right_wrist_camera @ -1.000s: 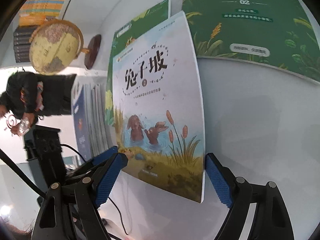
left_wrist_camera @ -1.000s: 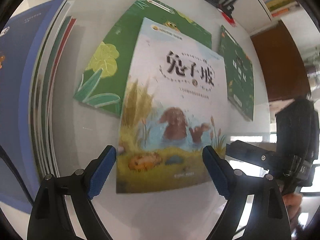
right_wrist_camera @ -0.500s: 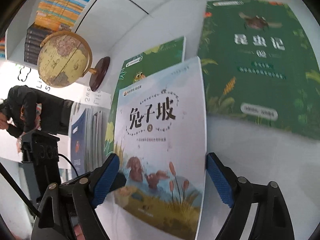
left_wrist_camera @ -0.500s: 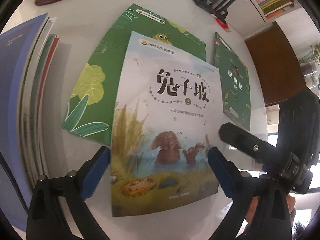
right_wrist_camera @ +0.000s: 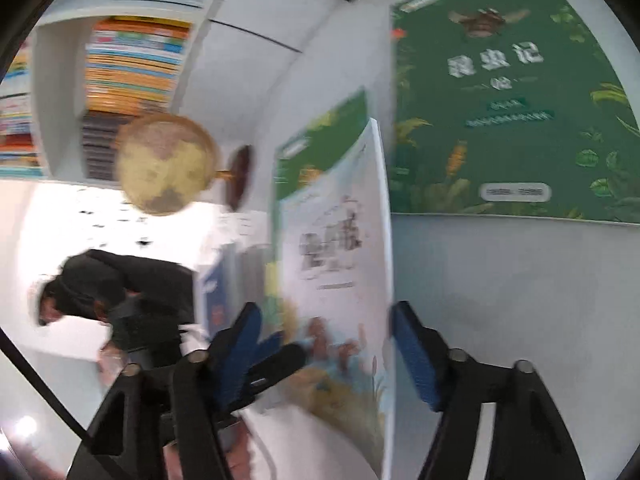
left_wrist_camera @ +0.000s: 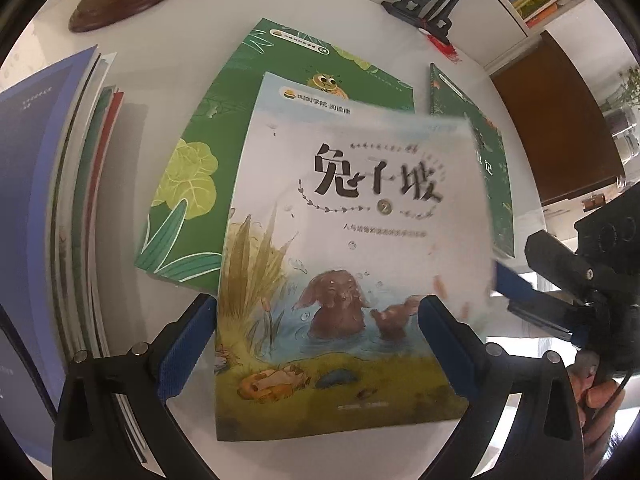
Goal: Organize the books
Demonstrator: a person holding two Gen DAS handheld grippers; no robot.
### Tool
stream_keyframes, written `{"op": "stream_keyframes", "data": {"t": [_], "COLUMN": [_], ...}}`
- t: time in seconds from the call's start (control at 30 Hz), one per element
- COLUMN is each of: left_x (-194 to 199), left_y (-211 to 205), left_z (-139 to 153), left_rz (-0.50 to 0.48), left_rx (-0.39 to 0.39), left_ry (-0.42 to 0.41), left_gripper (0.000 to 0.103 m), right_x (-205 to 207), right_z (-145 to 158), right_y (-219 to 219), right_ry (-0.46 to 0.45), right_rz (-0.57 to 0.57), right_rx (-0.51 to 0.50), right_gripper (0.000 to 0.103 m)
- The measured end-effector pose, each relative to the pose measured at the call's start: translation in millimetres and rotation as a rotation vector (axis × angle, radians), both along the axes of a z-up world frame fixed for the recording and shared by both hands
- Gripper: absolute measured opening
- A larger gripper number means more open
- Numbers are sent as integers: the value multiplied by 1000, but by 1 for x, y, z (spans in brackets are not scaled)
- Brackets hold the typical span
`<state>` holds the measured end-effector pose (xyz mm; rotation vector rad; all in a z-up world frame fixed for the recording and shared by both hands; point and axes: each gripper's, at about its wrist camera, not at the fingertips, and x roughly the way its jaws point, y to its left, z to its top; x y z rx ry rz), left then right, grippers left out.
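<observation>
Rabbit picture book (left_wrist_camera: 344, 264) lying half over the green cabbage-cover book (left_wrist_camera: 224, 160), its right edge tilted up off the white table (left_wrist_camera: 168, 32) and standing between the closing jaws of the right gripper (right_wrist_camera: 324, 344), pads apparently not yet pressing. Left gripper (left_wrist_camera: 316, 344) spread wide over the same book's lower part, gripping nothing. Risk of the thin cover alone being pinched, or the raised edge slipping free and flopping back, perhaps nudging the green insect book (left_wrist_camera: 492, 168) just right of it.
</observation>
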<state>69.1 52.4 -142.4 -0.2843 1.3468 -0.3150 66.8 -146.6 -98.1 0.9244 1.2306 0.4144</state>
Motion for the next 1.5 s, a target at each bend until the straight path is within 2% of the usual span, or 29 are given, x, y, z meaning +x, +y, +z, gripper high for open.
{"op": "stream_keyframes", "data": {"t": [0.03, 0.07, 0.1, 0.13, 0.27, 0.37, 0.57, 0.63, 0.7, 0.77, 0.8, 0.83, 0.93, 1.1, 1.2, 1.33, 1.5], "left_x": [0, 0, 0, 0, -6, -8, -13, -11, -10, -11, -12, -13, -14, -14, -16, -17, -21], "left_y": [0, 2, 3, 6, 26, 33, 30, 31, 39, 48, 51, 51, 42, 37, 38, 41, 58], "left_z": [0, 1, 1, 2, 6, 9, 23, 23, 16, 9, 8, 9, 18, 26, 31, 44, 56], "left_rz": [1, 9, 21, 34, 98, 122, 128, 128, 173, 216, 228, 233, 198, 140, 135, 125, 145], "left_rx": [-4, -11, -21, -38, -96, -174, -207, -228, -278, -334, -357, -358, -291, -213, -232, -215, -256], "left_ry": [2, 9, 18, 27, 30, 56, 22, 34, 87, 124, 127, 121, 82, 53, 40, 3, -15], "left_gripper": [98, 95, 92, 83, 49, 47, 47, 46, 40, 26, 26, 26, 26, 16, 16, 16, 16], "right_x": [0, 0, -1, -2, -11, -13, -15, -16, -17, -17, -17, -18, -20, -21, -22, -23, -23], "right_z": [1, -1, -7, -13, -28, -34, -43, -44, -45, -45, -45, -46, -46, -44, -34, -11, 15], "right_y": [0, 0, -1, -1, -11, -19, -25, -26, -29, -30, -31, -31, -30, -29, -23, -15, -14], "right_ry": [-12, -9, 6, 25, 54, 75, 111, 114, 112, 109, 110, 110, 107, 89, 36, -51, -122], "right_rz": [8, 8, -3, -13, -82, -111, -130, -132, -141, -149, -153, -157, -160, -159, -131, -102, -109], "right_rx": [20, 32, 44, 41, -35, -30, -45, -50, -45, -44, -38, -34, -34, -40, -39, -65, -15], "right_gripper": [39, 29, 12, 5, 5, 5, 7, 8, 8, 8, 8, 8, 8, 8, 6, 6, 6]}}
